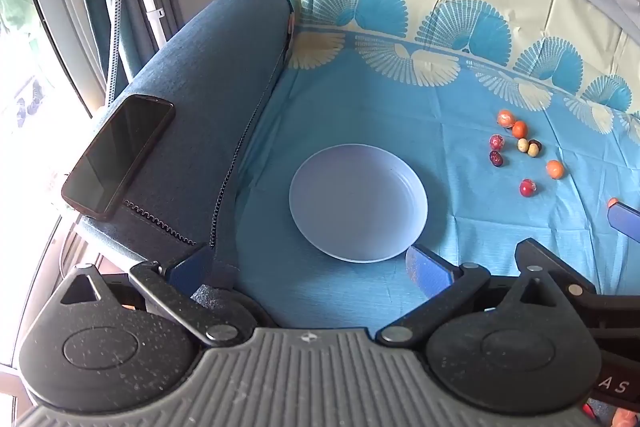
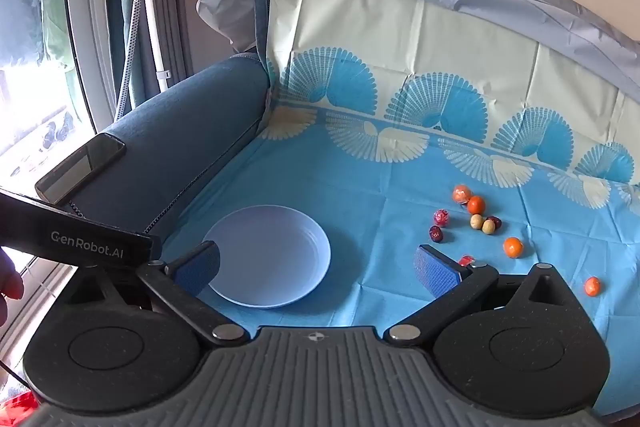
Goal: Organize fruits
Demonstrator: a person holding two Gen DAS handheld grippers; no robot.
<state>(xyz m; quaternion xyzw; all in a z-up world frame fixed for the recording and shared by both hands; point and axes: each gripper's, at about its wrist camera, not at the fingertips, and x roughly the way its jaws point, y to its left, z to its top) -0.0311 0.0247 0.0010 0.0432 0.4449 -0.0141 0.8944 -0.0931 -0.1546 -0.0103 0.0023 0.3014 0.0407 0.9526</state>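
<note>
Both the left tongs (image 1: 310,267) and the right tongs (image 2: 316,267) hang wide apart with nothing between their blue pads, low over the blue patterned cloth (image 2: 360,187) spread on a sofa. Just beyond them the pale plate (image 1: 358,203) lies flat on the cloth with nothing on it. Farther off to the right the small fruits (image 2: 476,219), orange, red and beige, lie scattered on the cloth well apart from the plate, and a dark phone (image 1: 118,155) rests on the sofa's armrest (image 1: 208,87)
</note>
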